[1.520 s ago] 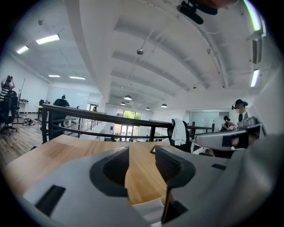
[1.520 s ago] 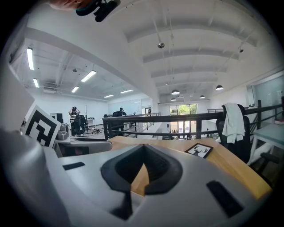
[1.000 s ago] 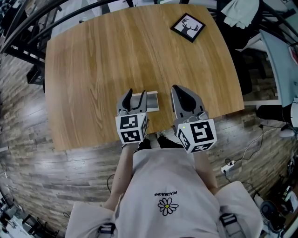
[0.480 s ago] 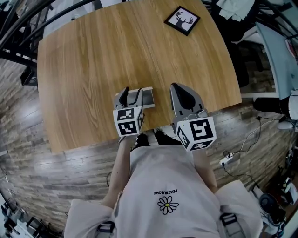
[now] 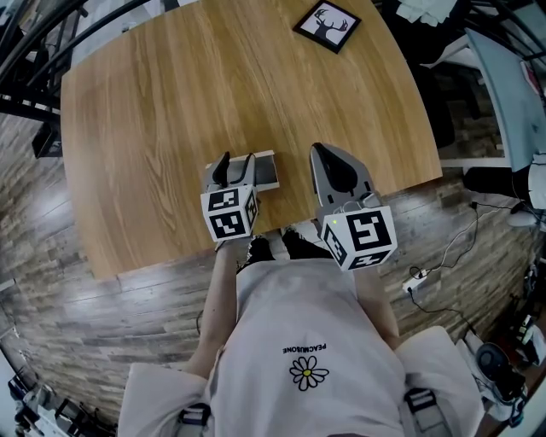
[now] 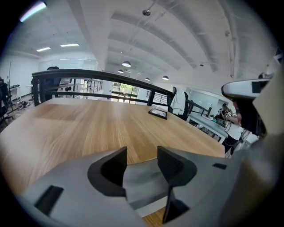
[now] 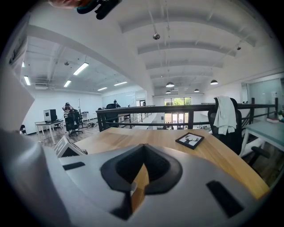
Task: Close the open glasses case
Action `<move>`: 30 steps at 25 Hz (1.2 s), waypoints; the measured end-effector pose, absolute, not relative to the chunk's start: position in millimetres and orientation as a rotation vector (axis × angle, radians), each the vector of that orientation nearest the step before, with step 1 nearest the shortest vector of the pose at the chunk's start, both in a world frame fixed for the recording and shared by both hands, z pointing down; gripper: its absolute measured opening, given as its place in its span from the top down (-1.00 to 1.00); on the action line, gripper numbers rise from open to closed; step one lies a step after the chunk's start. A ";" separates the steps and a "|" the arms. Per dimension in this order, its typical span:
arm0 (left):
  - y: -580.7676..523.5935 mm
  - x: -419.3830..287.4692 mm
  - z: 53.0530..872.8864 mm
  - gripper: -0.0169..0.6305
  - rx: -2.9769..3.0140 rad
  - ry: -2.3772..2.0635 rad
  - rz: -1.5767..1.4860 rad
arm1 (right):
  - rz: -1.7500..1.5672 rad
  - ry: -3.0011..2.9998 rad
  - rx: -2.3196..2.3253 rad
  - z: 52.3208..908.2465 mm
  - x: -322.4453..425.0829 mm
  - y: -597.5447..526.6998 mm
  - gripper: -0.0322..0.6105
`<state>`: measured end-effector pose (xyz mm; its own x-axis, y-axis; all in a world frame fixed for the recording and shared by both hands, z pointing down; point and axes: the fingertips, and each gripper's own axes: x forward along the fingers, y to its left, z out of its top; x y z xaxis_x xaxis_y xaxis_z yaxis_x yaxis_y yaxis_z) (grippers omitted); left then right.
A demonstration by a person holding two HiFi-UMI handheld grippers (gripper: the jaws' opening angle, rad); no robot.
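Observation:
The grey glasses case [image 5: 266, 173] with a pale rim lies on the wooden table [image 5: 171, 102] near its front edge. My left gripper [image 5: 236, 164] is open and straddles the case's left end. In the left gripper view the case [image 6: 146, 177] lies low between the two dark pads [image 6: 113, 166], and I see no pad pressing on it. My right gripper [image 5: 322, 158] hovers just right of the case, shut and empty. In the right gripper view its jaws [image 7: 143, 148] meet at the tips, and the case [image 7: 66, 148] shows at the left. Whether the lid is up I cannot tell.
A black-framed deer picture [image 5: 326, 26] lies at the table's far right corner. Beyond the table stand a black railing [image 6: 102, 77] and a chair draped with white cloth [image 7: 225, 115]. Cables and a power strip [image 5: 416, 299] lie on the floor to the right.
My left gripper has sunk toward the table and now sits lower over the case's end. The right gripper has stayed in place.

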<state>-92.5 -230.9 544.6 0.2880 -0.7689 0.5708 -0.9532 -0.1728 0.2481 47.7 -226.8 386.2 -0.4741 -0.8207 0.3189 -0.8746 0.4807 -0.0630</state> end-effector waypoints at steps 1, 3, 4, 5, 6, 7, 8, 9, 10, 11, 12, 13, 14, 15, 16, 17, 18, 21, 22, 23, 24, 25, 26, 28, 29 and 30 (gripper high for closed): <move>-231.0 -91.8 544.8 0.29 1.999 -1.534 0.425 | 0.320 -2.482 1.450 387.2 48.4 -226.7 0.88; -229.8 -91.0 545.3 0.29 1.996 -1.532 0.421 | 0.324 -2.482 1.445 388.7 48.7 -225.8 0.88; -228.7 -90.9 545.4 0.29 1.996 -1.532 0.419 | 0.325 -2.483 1.442 389.3 48.3 -225.1 0.88; -227.4 -90.7 545.5 0.29 1.995 -1.533 0.419 | 0.325 -2.483 1.437 389.8 47.9 -224.4 0.88; -226.3 -90.4 545.5 0.29 1.995 -1.533 0.419 | 0.326 -2.484 1.432 390.2 47.4 -223.9 0.88; -225.7 -90.1 545.5 0.29 1.996 -1.533 0.420 | 0.327 -2.485 1.428 390.6 46.9 -223.6 0.88; -225.6 -89.8 545.4 0.29 1.997 -1.532 0.422 | 0.327 -2.487 1.422 390.8 46.2 -223.4 0.88; -225.6 -89.5 545.2 0.29 1.998 -1.530 0.424 | 0.327 -2.489 1.417 390.8 45.2 -223.1 0.88; -225.5 -89.3 545.0 0.29 1.999 -1.528 0.426 | 0.326 -2.491 1.412 390.9 44.2 -222.6 0.88; -225.2 -89.0 545.0 0.29 1.998 -1.527 0.427 | 0.326 -2.494 1.406 391.1 43.1 -221.9 0.88; -224.7 -88.8 545.2 0.29 1.997 -1.526 0.428 | 0.325 -2.497 1.401 391.3 42.1 -221.0 0.88; -224.1 -88.6 545.4 0.29 1.995 -1.526 0.429 | 0.322 -2.499 1.395 391.6 41.1 -220.2 0.88; -223.5 -88.5 545.7 0.29 1.994 -1.525 0.429 | 0.318 -2.500 1.389 391.9 40.2 -219.5 0.88; -222.7 -88.5 545.8 0.29 1.994 -1.525 0.428 | 0.314 -2.501 1.385 392.0 39.5 -219.0 0.88; -221.6 -88.6 545.7 0.29 1.993 -1.524 0.427 | 0.312 -2.501 1.383 391.9 39.1 -218.5 0.88; -220.2 -88.5 545.4 0.29 1.993 -1.522 0.428 | 0.313 -2.501 1.382 391.9 39.0 -217.9 0.88; -218.5 -88.4 545.1 0.29 1.994 -1.519 0.429 | 0.316 -2.502 1.381 391.8 39.0 -217.3 0.88; -214.1 -87.6 544.2 0.29 1.995 -1.512 0.431 | 0.318 -2.506 1.376 391.2 38.6 -216.0 0.88; -213.0 -87.4 544.1 0.29 1.996 -1.511 0.431 | 0.318 -2.508 1.371 391.1 38.1 -215.4 0.88; -211.8 -87.0 544.1 0.29 1.995 -1.511 0.432 | 0.317 -2.511 1.367 391.0 37.6 -214.6 0.88; -210.6 -86.7 544.2 0.29 1.995 -1.511 0.433 | 0.317 -2.513 1.362 391.0 37.0 -213.7 0.88; -209.2 -86.3 544.3 0.29 1.993 -1.512 0.434 | 0.317 -2.515 1.358 391.1 36.4 -212.8 0.88; -207.8 -85.9 544.4 0.29 1.992 -1.512 0.434 | 0.317 -2.518 1.353 391.2 35.8 -211.9 0.88; -204.3 -84.7 544.8 0.29 1.991 -1.511 0.434 | 0.319 -2.521 1.346 391.5 34.9 -210.3 0.88; -202.2 -84.0 545.2 0.29 1.990 -1.510 0.435 | 0.319 -2.523 1.341 391.6 34.4 -209.6 0.88; -199.9 -83.4 545.7 0.29 1.989 -1.510 0.439 | 0.319 -2.525 1.337 391.7 33.8 -208.9 0.88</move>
